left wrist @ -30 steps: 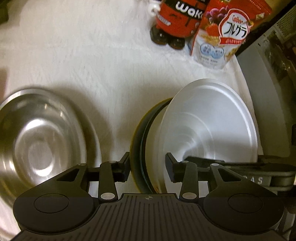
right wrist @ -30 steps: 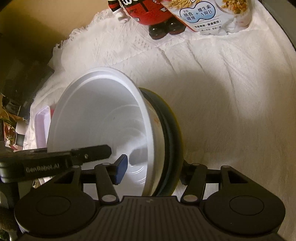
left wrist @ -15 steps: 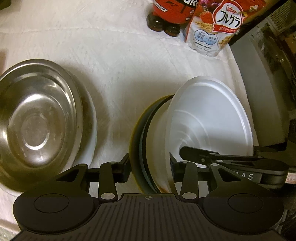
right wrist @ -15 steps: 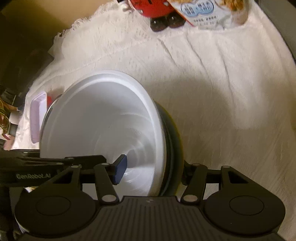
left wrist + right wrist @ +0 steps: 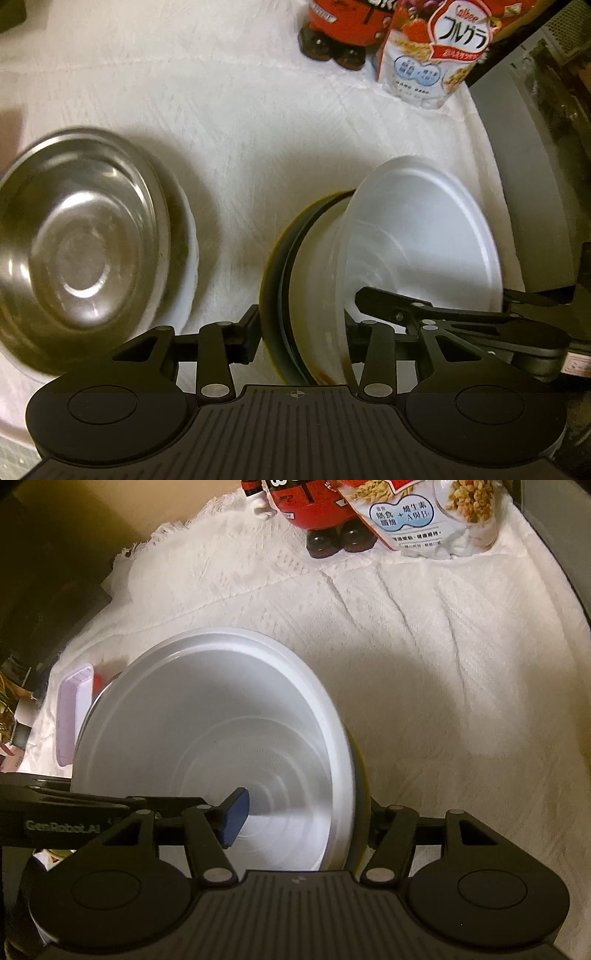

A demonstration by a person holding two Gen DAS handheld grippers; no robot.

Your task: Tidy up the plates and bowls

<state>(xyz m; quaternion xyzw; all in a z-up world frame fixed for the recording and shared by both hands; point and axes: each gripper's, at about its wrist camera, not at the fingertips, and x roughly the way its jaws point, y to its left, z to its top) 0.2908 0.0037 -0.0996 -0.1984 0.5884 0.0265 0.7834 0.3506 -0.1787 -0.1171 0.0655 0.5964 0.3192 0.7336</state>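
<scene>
White textured tablecloth (image 5: 424,657) covers the table w/ a fringed edge at the far left, a red figure-shaped container (image 5: 314,506) on dark feet at the back touching a Calbee cereal bag (image 5: 436,55), a pale lidded plastic box (image 5: 72,716) near the cloth's left edge.

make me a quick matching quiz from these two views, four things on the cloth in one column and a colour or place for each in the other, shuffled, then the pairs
Things:
1. steel bowl
2. white bowl
3. cereal bag
4. dark plate

Colours or places:
A. standing at the far edge of the cloth, beside the red figure
B. tilted on edge, white inside
C. shiny metal, resting in a white dish
D. yellow-rimmed, right behind the white bowl

Pairs: 1-C, 2-B, 3-A, 4-D
</scene>
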